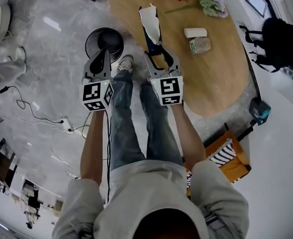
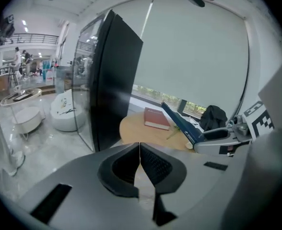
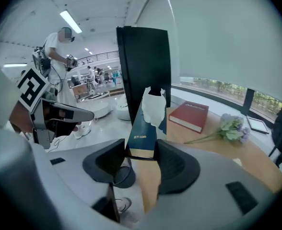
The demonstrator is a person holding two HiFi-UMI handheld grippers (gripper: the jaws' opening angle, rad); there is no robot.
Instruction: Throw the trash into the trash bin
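1. Your right gripper (image 3: pixel 141 153): fingers (image 3: pixel 174 164) clamped on the base of a dark blue carton (image 3: pixel 143 128) with a torn white top. The carton stands upright at their 12 o'clock.
2. Your left gripper (image 2: pixel 139 162): fingers closed together, nothing between them.
3. Trash bin (image 1: pixel 104 40): black, round, on the floor. In the head view it sits at 12 o'clock of your left gripper and 9 o'clock of the carton.
4. Wooden tabletop (image 1: pixel 211 83): at 3 o'clock of the carton.
5. On the tabletop: a white roll (image 1: pixel 195 32) touching a packet (image 1: pixel 200 45), with a red book (image 3: pixel 191 115) and purple flowers (image 3: pixel 232 126) beyond them at 12 o'clock.
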